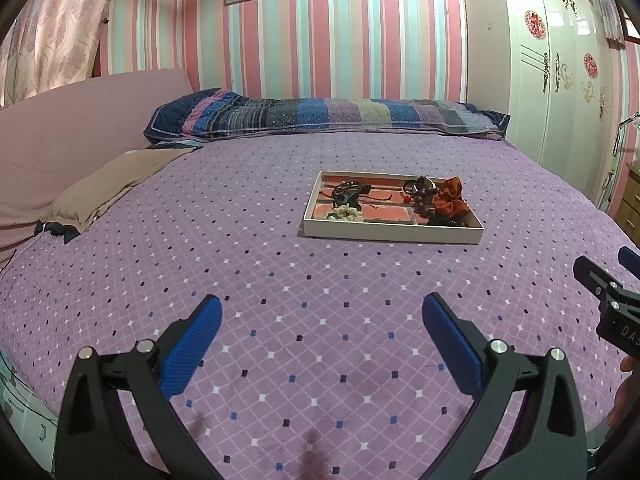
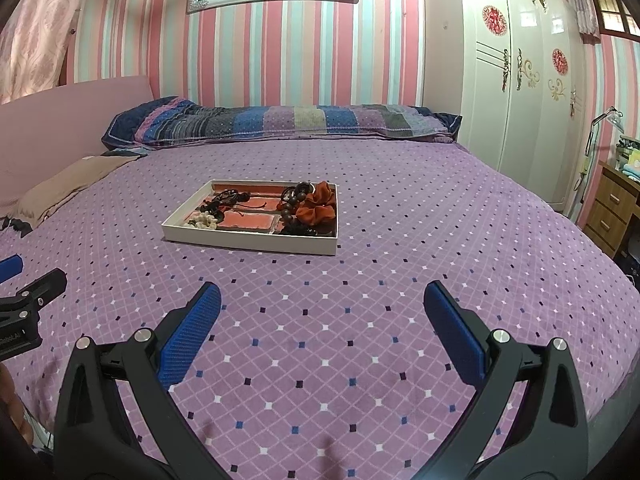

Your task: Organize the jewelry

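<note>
Both of your tools hover low over the purple diamond-patterned bedspread [image 1: 280, 184], well short of the shallow white rectangular tray [image 1: 384, 235]. Your left gripper [image 1: 322, 344] has its blue-padded jaws spread wide with nothing between them, and your right gripper [image 2: 322, 336] stands the same way, released and carrying nothing.

All the jewelry in view already sits inside the tray. A rust-orange fabric scrunchie [image 2: 316, 204] lies at its right end, touching a string of dark brown wooden beads [image 2: 290, 204]; a tangle of black cords [image 2: 224, 200] lies toward the left, with a cream-coloured beaded piece [image 2: 204, 219] at the near-left corner. Nothing lies loose on the bedspread.

That fits two stages, I judge: pieces heaped in and awaiting sorting, or pieces gathered in with the job closing. The tray's dividers are too small to read, so I cannot tell which, and I would name no move until that is clear.
</note>
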